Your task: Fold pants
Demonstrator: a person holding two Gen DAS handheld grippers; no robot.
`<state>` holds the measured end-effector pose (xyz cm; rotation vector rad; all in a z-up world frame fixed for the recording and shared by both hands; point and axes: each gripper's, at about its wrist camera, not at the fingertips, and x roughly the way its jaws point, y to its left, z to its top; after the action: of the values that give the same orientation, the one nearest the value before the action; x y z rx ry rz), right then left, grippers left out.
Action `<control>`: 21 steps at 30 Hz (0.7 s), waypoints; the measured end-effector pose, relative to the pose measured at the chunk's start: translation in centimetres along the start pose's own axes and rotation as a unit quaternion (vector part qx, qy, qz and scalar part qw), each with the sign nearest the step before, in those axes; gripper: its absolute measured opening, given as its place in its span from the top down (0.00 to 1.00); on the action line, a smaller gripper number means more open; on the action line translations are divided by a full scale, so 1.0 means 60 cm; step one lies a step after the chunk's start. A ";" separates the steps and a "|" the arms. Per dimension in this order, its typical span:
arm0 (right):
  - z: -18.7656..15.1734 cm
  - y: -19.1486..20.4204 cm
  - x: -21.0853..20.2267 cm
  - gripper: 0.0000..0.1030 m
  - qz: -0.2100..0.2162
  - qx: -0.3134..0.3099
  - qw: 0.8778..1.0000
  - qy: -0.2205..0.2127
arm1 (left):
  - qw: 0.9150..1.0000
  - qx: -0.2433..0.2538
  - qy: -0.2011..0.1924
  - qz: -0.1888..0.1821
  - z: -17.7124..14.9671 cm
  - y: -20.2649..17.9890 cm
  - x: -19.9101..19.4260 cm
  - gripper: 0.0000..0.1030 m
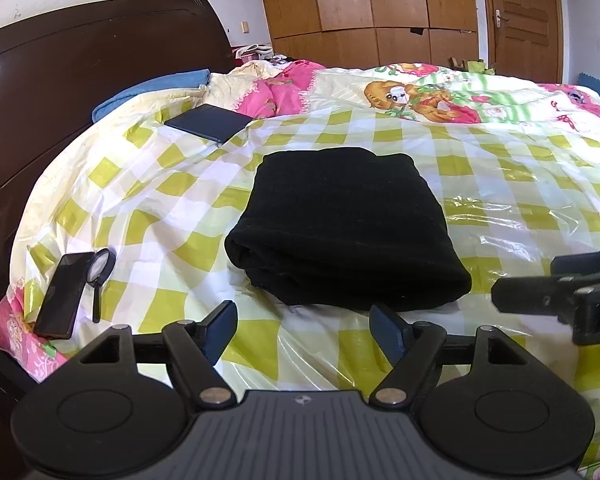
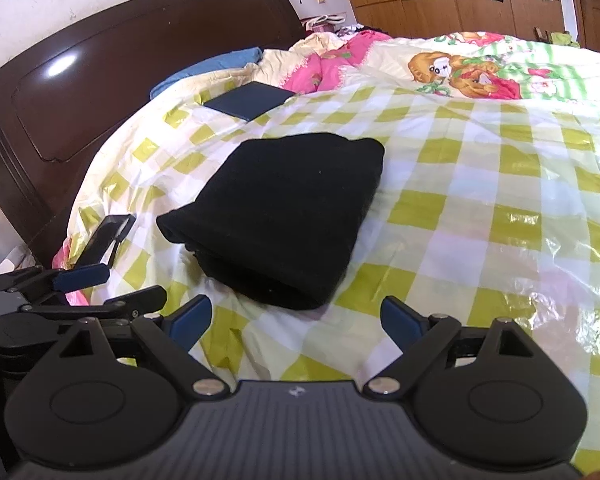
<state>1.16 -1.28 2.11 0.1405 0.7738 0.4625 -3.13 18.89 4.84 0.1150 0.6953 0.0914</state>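
Note:
The black pants (image 1: 340, 232) lie folded into a thick rectangular bundle on the yellow-and-white checked plastic sheet (image 1: 500, 168) covering the bed. In the right wrist view the same pants (image 2: 276, 216) sit ahead and slightly left. My left gripper (image 1: 302, 316) is open just short of the bundle's near edge, with nothing between its blue pads. My right gripper (image 2: 296, 306) is also open and empty, near the bundle's near right corner. One of the right gripper's fingers (image 1: 540, 292) shows at the right edge of the left wrist view. The left gripper's blue fingertip (image 2: 84, 274) shows at the left of the right wrist view.
A dark phone (image 1: 60, 296) and a magnifying glass (image 1: 102, 268) lie at the bed's left edge. A dark blue notebook (image 1: 208, 122) rests beyond the pants, near a blue cloth (image 1: 156, 88). The brown headboard (image 1: 60, 80) stands left. A cartoon quilt (image 1: 420, 96) and wooden wardrobe (image 1: 360, 8) lie beyond.

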 end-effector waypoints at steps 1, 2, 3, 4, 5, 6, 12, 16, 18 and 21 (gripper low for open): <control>-0.001 0.000 0.001 0.11 -0.001 0.000 1.000 0.003 | 1.000 0.000 0.000 -0.001 -0.001 -0.001 -0.001 0.15; -0.003 0.000 0.001 0.11 0.000 0.000 1.000 0.005 | 1.000 0.001 0.000 0.000 -0.002 -0.002 -0.002 0.15; -0.004 0.001 0.000 0.11 0.001 -0.001 1.000 0.004 | 1.000 0.003 0.000 0.000 -0.004 -0.003 -0.003 0.15; -0.004 0.002 -0.002 0.11 0.000 -0.002 1.000 -0.001 | 1.000 0.004 0.000 0.001 -0.005 -0.004 -0.003 0.14; -0.006 0.004 -0.005 0.11 0.001 -0.005 1.000 -0.007 | 1.000 0.005 0.000 0.002 -0.005 -0.005 -0.004 0.14; -0.006 0.005 -0.009 0.11 0.004 -0.007 1.000 -0.013 | 1.000 0.004 0.000 0.003 -0.006 -0.005 -0.004 0.14; -0.008 0.006 -0.013 0.01 0.021 -0.015 0.999 -0.032 | 1.000 0.001 0.001 0.003 -0.009 -0.004 -0.006 0.14; -0.010 0.002 0.002 0.01 0.052 -0.001 0.999 0.007 | 1.000 0.004 0.000 0.006 -0.009 -0.004 -0.007 0.14; -0.014 0.008 0.004 0.01 0.044 -0.008 0.999 0.009 | 1.000 0.004 0.000 0.006 -0.009 -0.004 -0.007 0.14; -0.015 0.017 -0.001 0.01 0.032 -0.020 0.999 0.002 | 1.000 0.005 0.000 0.006 -0.010 -0.005 -0.008 0.14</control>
<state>0.16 -0.45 1.81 0.1279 0.7646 0.5377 -3.86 18.57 4.64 0.1289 0.6962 0.0986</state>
